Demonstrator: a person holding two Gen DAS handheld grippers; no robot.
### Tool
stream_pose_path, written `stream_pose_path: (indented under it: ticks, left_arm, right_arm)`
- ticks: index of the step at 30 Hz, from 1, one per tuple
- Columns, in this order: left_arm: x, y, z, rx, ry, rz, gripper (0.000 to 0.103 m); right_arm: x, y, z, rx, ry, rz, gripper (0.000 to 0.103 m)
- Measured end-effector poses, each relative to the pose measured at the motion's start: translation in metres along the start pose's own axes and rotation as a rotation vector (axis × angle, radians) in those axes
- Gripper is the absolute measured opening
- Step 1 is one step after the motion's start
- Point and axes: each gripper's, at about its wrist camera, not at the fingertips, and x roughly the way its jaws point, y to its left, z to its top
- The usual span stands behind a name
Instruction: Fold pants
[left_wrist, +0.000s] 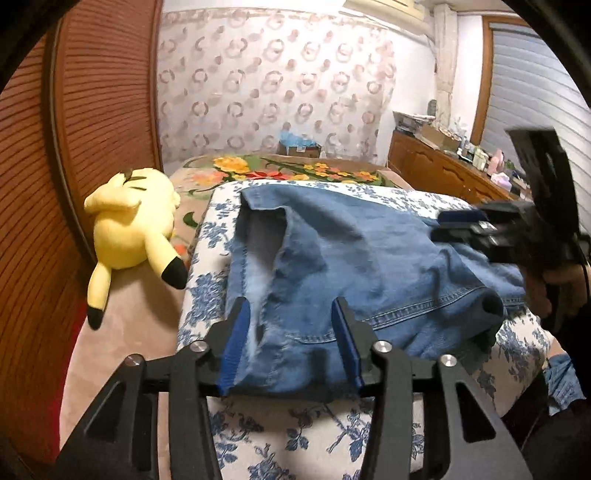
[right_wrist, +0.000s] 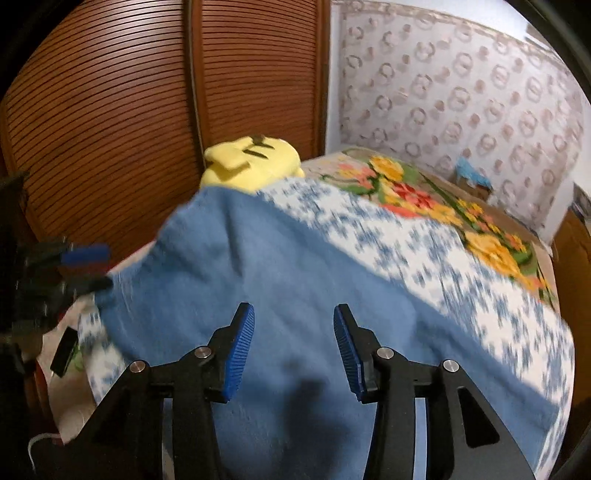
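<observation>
Nearest the left wrist lens: left hand-held gripper (left_wrist: 291, 314), jaws spread wide, blue pads (left_wrist: 236, 343) straddling the near edge of the blue jeans (left_wrist: 351, 258) without pinching any cloth. Jeans spread in a rumpled heap over a blue-and-white floral cushion (left_wrist: 207, 295) on the bed (left_wrist: 140, 317), stitched hem running rightward from the right pad. Far left, louvered wooden wardrobe doors (left_wrist: 92, 122); just beside them a yellow Pikachu plush (left_wrist: 133, 225) lying on the tan blanket, apart from the jeans. Behind, a bright flowered blanket (left_wrist: 280, 170) and circle-patterned wall (left_wrist: 277, 81). Right of that, a cluttered wooden dresser (left_wrist: 439, 162). At the right edge, right hand-held gripper (left_wrist: 458, 225), blurred, low over the far-right part of the denim.

Right wrist view, heavily blurred: left hand-held gripper (right_wrist: 86, 267) at the left margin at the denim's edge, plush (right_wrist: 251, 162) peeking above the jeans (right_wrist: 280, 266), right hand-held gripper (right_wrist: 293, 317) jaws wide apart above the denim, gripping nothing, flowered blanket (right_wrist: 461, 218) off to the right.
</observation>
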Motion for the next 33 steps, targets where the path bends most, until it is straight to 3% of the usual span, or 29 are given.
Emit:
stream_pose_path:
  ticks: [2,6,9,10,11,12,19,27,29,31,33]
  left_arm:
    - [0.01,-0.004,-0.001,0.014,0.039,-0.008,0.032]
    - [0.031,0.006,-0.008,-0.014,0.107,0.055,0.032]
    - [0.035,0.012,-0.014,-0.04,0.127,0.04,0.032]
    - [0.033,0.011,-0.015,-0.034,0.121,0.039,0.03]
    - [0.03,0.009,-0.015,-0.028,0.115,0.033,0.015]
    - [0.025,0.009,-0.014,-0.026,0.104,0.026,0.01]
    - [-0.012,0.022,-0.001,-0.067,-0.011,0.07,0.007]
    - [-0.011,0.022,-0.004,-0.07,0.007,0.076,0.007]
    - [-0.01,0.021,-0.005,-0.068,0.011,0.078,0.008]
    - [-0.01,0.017,-0.004,-0.064,0.015,0.084,0.017]
    - [-0.012,0.012,-0.002,-0.055,0.01,0.086,0.039]
  right_arm:
    - [-0.006,-0.004,-0.018,0.027,0.015,0.001,0.046]
    - [-0.027,-0.01,-0.045,0.064,0.019,-0.002,0.046]
    - [-0.034,-0.011,-0.054,0.081,0.019,0.007,0.046]
    - [-0.036,-0.01,-0.058,0.087,0.019,0.006,0.046]
    - [-0.038,-0.011,-0.062,0.093,0.02,0.007,0.046]
    - [-0.041,-0.011,-0.066,0.098,0.02,0.01,0.046]
    - [-0.061,-0.023,-0.09,0.139,0.006,0.029,0.046]
    - [-0.074,-0.022,-0.1,0.124,0.009,0.021,0.046]
    - [-0.072,-0.021,-0.102,0.127,0.01,0.032,0.046]
    - [-0.07,-0.018,-0.102,0.128,0.009,0.042,0.046]
    - [-0.067,-0.016,-0.103,0.128,0.007,0.054,0.046]
